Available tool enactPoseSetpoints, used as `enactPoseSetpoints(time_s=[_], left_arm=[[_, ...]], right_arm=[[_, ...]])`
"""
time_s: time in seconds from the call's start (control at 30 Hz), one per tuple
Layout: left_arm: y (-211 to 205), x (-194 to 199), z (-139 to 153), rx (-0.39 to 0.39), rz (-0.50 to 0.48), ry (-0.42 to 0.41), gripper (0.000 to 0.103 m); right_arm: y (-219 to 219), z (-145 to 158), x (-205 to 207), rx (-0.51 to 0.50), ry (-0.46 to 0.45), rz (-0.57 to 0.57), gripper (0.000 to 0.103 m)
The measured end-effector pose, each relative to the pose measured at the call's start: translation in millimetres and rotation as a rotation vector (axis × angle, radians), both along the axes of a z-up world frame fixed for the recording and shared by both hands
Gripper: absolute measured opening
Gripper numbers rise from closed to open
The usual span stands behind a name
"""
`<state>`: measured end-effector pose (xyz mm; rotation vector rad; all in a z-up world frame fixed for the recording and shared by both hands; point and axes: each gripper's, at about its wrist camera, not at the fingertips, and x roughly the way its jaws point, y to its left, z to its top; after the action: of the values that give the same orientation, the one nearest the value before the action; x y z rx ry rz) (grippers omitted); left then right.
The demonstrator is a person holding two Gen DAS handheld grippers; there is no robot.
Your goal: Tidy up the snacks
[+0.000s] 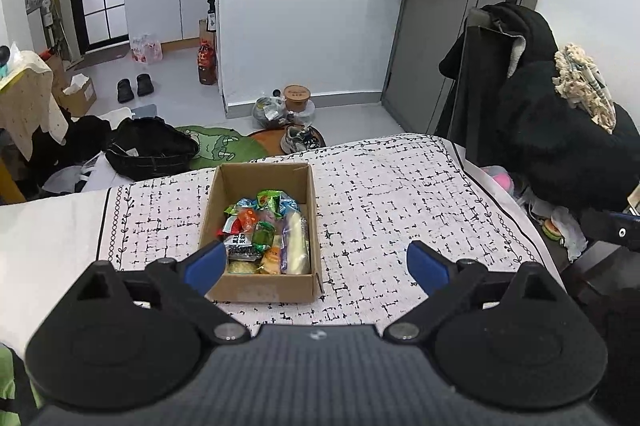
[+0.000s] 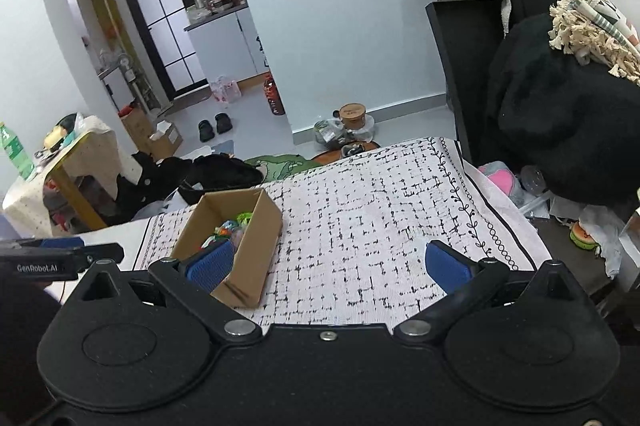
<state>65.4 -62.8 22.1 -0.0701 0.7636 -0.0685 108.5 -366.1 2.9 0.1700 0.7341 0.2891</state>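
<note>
You see a patterned tablecloth (image 1: pixel 400 201); beyond it, slippers (image 1: pixel 135 87) and a black-draped chair (image 1: pixel 520 97) rightward.

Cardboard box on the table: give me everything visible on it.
The cardboard box is a plain brown, open-topped rectangular carton, walls upright. It sits flat on the black-and-white patterned tablecloth, toward its left side. Inside, filling the near half, lies a heap of snack packets in green, orange, blue and clear wrappers; the far end shows bare cardboard floor. Neither gripper appears to touch it; the left gripper hangs open just before it.
</note>
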Motion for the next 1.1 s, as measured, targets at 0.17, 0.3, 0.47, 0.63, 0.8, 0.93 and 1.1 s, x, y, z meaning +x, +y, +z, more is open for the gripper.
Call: enactPoseSetpoints(time_s=[0.17, 0.3, 0.47, 0.63, 0.8, 0.93, 1.1], left_arm=[[0, -10, 3, -0.013, 0.014, 0.002, 0.096], [-1, -19, 3, -0.021, 0.023, 0.004, 0.096], [1, -24, -1, -0.021, 0.044, 0.021, 0.096], [3, -27, -2, -0.006, 0.039, 0.022, 0.096], [3, -27, -7, -0.02, 0.039, 0.033, 0.096], [3, -26, -11, -0.047, 0.04, 0.049, 0.096], [1, -24, -11, -0.04, 0.038, 0.055, 0.096]], right_arm=[[-1, 0, -10, -0.002, 0.01, 0.017, 0.103], [-2, 0, -16, 0.0, 0.021, 0.034, 0.103], [0, -1, -19, -0.016, 0.025, 0.042, 0.103], [3, 0, -19, -0.02, 0.024, 0.067, 0.103], [1, -3, -18, -0.011, 0.045, 0.068, 0.103], [1, -4, -18, -0.007, 0.055, 0.069, 0.103], [2, -2, -18, -0.018, 0.053, 0.067, 0.103]])
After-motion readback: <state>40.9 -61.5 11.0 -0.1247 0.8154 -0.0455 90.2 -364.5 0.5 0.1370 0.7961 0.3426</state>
